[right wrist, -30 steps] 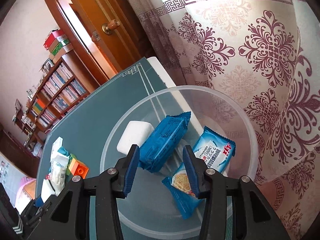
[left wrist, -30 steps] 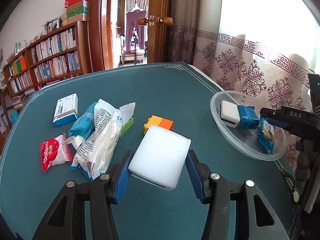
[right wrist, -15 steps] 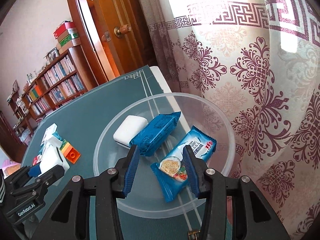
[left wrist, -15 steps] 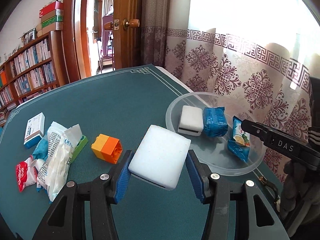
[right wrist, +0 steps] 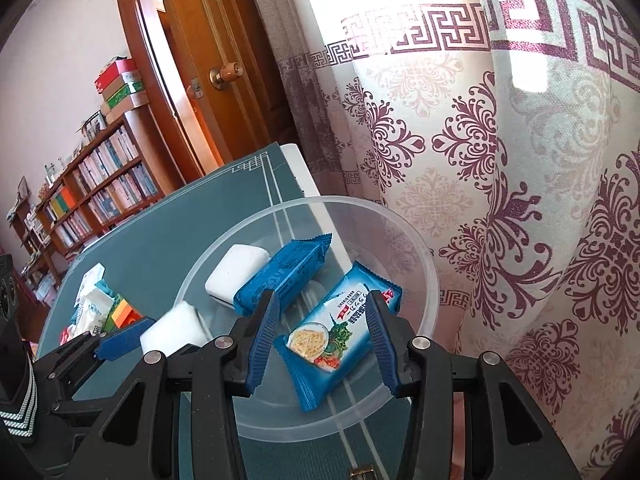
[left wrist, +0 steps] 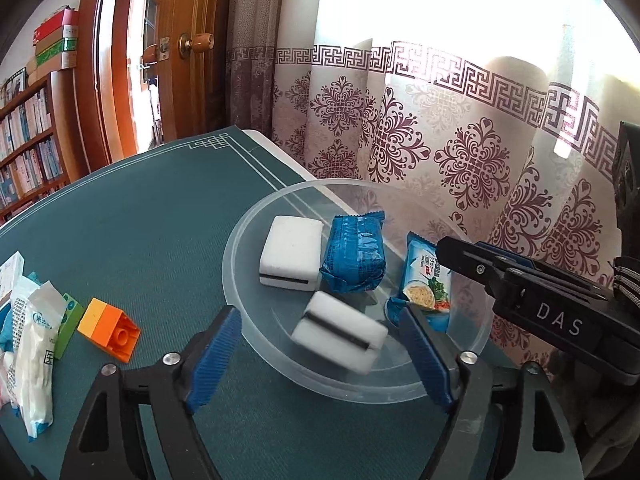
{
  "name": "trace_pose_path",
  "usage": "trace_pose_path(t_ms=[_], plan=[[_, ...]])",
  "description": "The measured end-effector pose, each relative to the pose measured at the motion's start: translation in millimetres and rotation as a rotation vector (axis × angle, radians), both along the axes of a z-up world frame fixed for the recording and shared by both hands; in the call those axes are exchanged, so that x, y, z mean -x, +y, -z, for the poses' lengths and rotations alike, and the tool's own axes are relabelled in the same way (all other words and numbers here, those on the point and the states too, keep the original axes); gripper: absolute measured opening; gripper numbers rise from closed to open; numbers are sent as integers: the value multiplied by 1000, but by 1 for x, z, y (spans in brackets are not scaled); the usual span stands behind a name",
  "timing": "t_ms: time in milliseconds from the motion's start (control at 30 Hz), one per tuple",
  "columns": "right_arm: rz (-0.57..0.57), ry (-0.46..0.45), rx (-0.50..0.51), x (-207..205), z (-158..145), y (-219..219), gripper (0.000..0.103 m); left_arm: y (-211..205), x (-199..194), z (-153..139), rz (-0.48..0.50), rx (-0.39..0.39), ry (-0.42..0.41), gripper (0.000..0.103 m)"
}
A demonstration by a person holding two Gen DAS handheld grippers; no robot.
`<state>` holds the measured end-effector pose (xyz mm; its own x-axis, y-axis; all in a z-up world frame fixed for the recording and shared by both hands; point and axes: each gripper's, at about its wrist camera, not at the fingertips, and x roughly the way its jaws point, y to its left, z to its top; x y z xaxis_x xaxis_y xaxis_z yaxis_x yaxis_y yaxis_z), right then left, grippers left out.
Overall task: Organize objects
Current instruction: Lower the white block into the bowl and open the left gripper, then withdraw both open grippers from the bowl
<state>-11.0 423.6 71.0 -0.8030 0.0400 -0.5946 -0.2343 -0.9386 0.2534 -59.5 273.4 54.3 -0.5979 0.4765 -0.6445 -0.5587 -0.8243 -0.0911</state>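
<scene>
Left gripper [left wrist: 324,344] is standing wide apart, gripping nothing; the white sponge block [left wrist: 339,334] is lying blurred between its fingers without touching either, inside the near wall of the clear bowl [left wrist: 240,256]. Judgement: block is light, soft, compressible; best pinched across its short flat faces.

Ahead of this claw a second white block [left wrist: 291,258] and a blue snack pack [left wrist: 354,258] are sitting in the bowl.

Right gripper [right wrist: 322,338] is hovering spread, empty, over the cracker packet [right wrist: 340,334]; film looks slippery, contents fragile, so grip lightly by the edges.

Orange brick [left wrist: 109,328] is waiting to the left, on the table [left wrist: 140,216].
</scene>
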Motion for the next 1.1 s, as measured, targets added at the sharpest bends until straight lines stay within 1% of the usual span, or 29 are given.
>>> trace_pose_path(t_ms=[167,367,500,867,1100], plan=[[11,-1,4,0,2,3,47,-9,4,7,-26,-5,-25,88],[-2,-10,-6,2,3,-3,47,-21,4,11,-61,-6,-41,88],[-6,-8,-11,1,2,-6,47,-31,3,10,-86,-9,-41,88],[-36,4,-19,-4,-5,-18,47,-58,1,11,-166,-2,-54,92],[-65,2,-28,-6,-6,-31,50,-78,0,9,-212,-6,-50,95]])
